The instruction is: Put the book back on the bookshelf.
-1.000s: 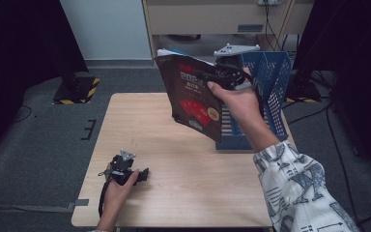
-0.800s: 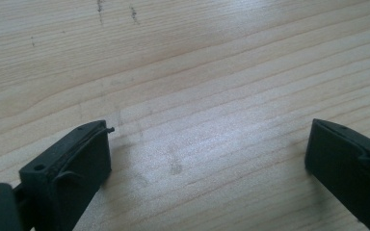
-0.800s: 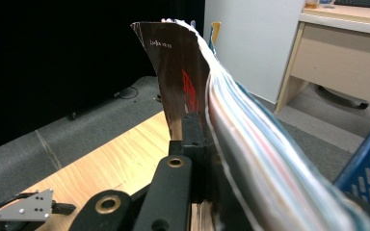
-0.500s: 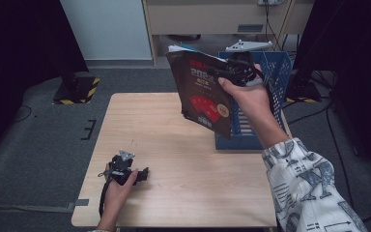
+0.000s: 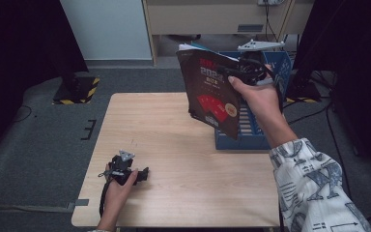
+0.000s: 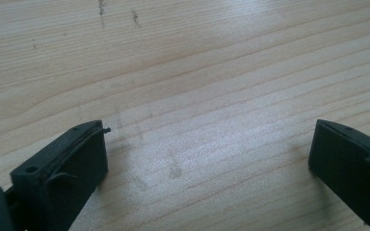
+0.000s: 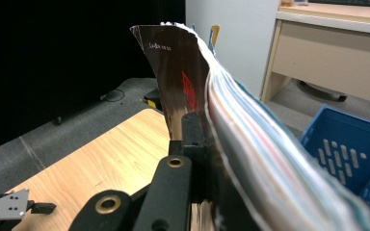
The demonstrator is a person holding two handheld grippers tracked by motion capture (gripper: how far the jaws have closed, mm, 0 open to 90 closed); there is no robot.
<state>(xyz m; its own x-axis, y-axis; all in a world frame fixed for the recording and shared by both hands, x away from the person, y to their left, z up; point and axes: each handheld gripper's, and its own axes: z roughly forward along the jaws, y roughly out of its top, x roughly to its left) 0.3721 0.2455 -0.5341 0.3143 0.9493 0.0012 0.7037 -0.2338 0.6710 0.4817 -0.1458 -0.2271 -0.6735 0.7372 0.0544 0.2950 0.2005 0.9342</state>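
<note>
two tongs: the right gripper (image 5: pixel 244 72) is clenched on a thick dark book (image 5: pixel 211 96), held upright in the air, long axis tilting down toward the blue basket (image 5: pixel 251 137) just below and behind it. the left gripper (image 5: pixel 142 172) rests released on the table (image 5: pixel 174 145), well apart.

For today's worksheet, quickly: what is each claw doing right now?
Left claw: open, empty, resting on the table.
Right claw: shut on the dark book, above the blue basket.
</note>
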